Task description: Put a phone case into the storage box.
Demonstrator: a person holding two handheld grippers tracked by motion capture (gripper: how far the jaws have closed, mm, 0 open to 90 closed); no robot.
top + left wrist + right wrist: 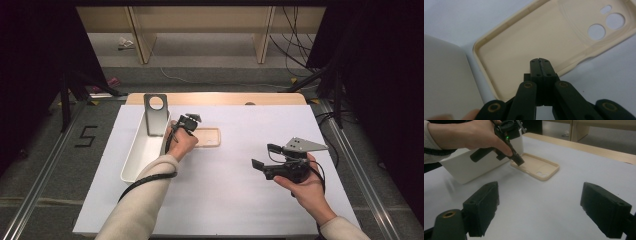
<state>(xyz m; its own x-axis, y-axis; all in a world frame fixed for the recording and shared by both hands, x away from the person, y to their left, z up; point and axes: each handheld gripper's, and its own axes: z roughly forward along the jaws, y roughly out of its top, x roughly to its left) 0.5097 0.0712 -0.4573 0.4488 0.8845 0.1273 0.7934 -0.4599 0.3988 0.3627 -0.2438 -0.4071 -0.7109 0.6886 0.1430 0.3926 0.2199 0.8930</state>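
left gripper at edge of phone case

case (pixel 207 137) lies flat at centre of the high view, open side up, just right of the white tray (pixel 134 161). left gripper (pixel 541 65) has its jaws together, tips at the near rim of the case; whether a wall is pinched between them cannot be told. right gripper (pixel 539 207) rests at lower right of the table, jaws apart, holding nothing.

judgement: to lift cleanly, grip the rim wall squarely and raise it level, clear of the tray side.

left gripper view reveals the camera holes (pixel 606 25); high view adds the grey case (pixel 155 114) leaning in the tray.
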